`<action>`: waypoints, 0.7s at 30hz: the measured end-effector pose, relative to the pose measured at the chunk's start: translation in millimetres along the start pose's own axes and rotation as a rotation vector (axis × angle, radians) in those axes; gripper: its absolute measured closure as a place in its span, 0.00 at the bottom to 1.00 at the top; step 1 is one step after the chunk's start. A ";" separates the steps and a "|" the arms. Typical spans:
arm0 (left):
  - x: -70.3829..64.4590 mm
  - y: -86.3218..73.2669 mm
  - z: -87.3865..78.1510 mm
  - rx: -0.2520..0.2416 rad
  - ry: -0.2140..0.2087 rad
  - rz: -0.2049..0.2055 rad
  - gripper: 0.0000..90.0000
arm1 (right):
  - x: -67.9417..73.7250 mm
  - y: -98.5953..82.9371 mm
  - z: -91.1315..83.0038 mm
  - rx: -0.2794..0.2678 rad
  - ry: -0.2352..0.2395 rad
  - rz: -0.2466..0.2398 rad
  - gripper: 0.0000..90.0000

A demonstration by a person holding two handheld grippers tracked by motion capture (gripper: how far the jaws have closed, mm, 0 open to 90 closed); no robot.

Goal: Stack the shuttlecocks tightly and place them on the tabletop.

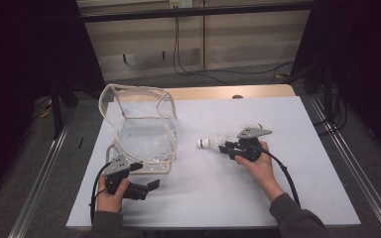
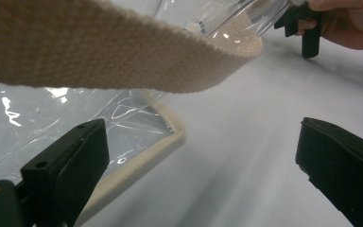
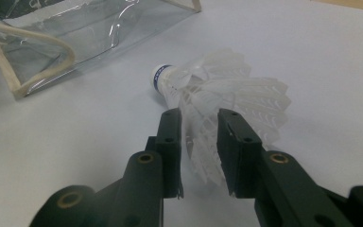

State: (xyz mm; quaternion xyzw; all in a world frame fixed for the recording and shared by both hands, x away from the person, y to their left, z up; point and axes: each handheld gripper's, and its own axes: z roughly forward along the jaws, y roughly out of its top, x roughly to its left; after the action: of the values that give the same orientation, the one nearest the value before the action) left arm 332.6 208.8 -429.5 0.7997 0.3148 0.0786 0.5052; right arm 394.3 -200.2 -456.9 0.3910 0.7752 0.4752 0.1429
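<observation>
A white feather shuttlecock [image 3: 227,90] with a blue-banded cork lies on its side on the white table. My right gripper [image 3: 200,142] is shut on its feathers, cork pointing away from me; in the high view this gripper [image 1: 226,147] sits right of centre with the shuttlecock [image 1: 209,143] sticking out to its left. A clear plastic bag [image 1: 140,126] with cream trim stands open at the left. My left gripper [image 1: 149,188] is open just in front of the bag. In the left gripper view, the left gripper [image 2: 203,165] has its jaws wide apart, under the bag's cream strap [image 2: 99,47].
The white table top [image 1: 213,193] has bare room in front and to the right. A small white object [image 1: 254,125] lies just behind the right gripper. Metal rails run along both table sides, and a wooden strip [image 1: 228,92] lies along the far edge.
</observation>
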 end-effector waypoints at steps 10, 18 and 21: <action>0.3 0.2 -0.5 -0.001 0.003 0.003 0.04 | 0.1 -0.5 -4.5 -0.006 -0.015 -0.001 0.72; -0.4 0.2 -0.1 -0.003 0.000 0.001 0.04 | -0.5 0.3 -10.3 -0.007 -0.023 0.001 0.67; -0.5 0.2 -0.1 -0.002 0.000 -0.001 0.04 | -0.5 0.3 -12.5 -0.005 -0.028 0.001 0.65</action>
State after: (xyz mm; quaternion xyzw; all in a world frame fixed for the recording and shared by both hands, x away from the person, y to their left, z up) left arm 332.2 208.5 -429.2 0.7990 0.3149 0.0788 0.5062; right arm 387.3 -208.4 -450.4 0.3977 0.7717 0.4717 0.1544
